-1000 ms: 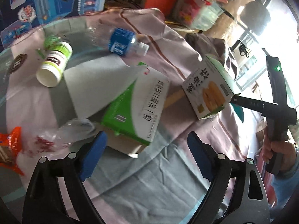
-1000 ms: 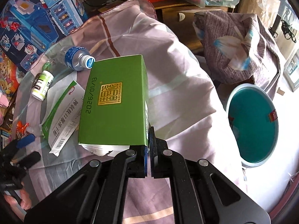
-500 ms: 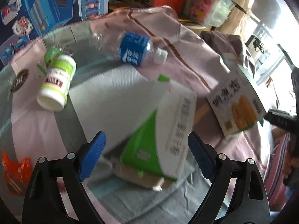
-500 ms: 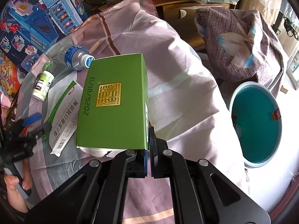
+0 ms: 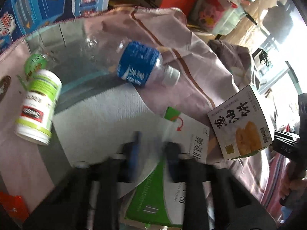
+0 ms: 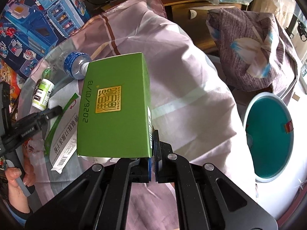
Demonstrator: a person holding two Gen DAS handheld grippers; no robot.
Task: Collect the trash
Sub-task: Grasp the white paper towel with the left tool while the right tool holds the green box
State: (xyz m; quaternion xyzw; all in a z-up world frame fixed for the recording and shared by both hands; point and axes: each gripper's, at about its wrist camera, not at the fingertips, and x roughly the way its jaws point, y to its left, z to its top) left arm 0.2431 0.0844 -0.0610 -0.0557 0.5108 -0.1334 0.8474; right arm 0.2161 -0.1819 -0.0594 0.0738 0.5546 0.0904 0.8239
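My right gripper (image 6: pixel 153 153) is shut on the edge of a green snack box (image 6: pixel 115 105) and holds it above the cloth; the box also shows in the left wrist view (image 5: pixel 240 123). My left gripper (image 5: pixel 152 153) is blurred, its jaws close together over a white paper towel (image 5: pixel 99 122) that lies on a flat green-and-white medicine box (image 5: pixel 168 187). The left gripper also shows in the right wrist view (image 6: pixel 51 113). A clear bottle with a blue label (image 5: pixel 138 63) and a white pill bottle (image 5: pixel 37 107) lie on the glass table.
A teal trash bin (image 6: pixel 268 138) stands on the floor to the right of the table. A purple cushion (image 6: pixel 255 44) lies behind it. An orange wrapper (image 5: pixel 13 207) lies at the table's left. Toy boxes (image 6: pixel 28 25) stand at the back left.
My left gripper has moved forward and its jaws have closed in from wide open onto the paper towel. The right gripper has kept the green box almost still.
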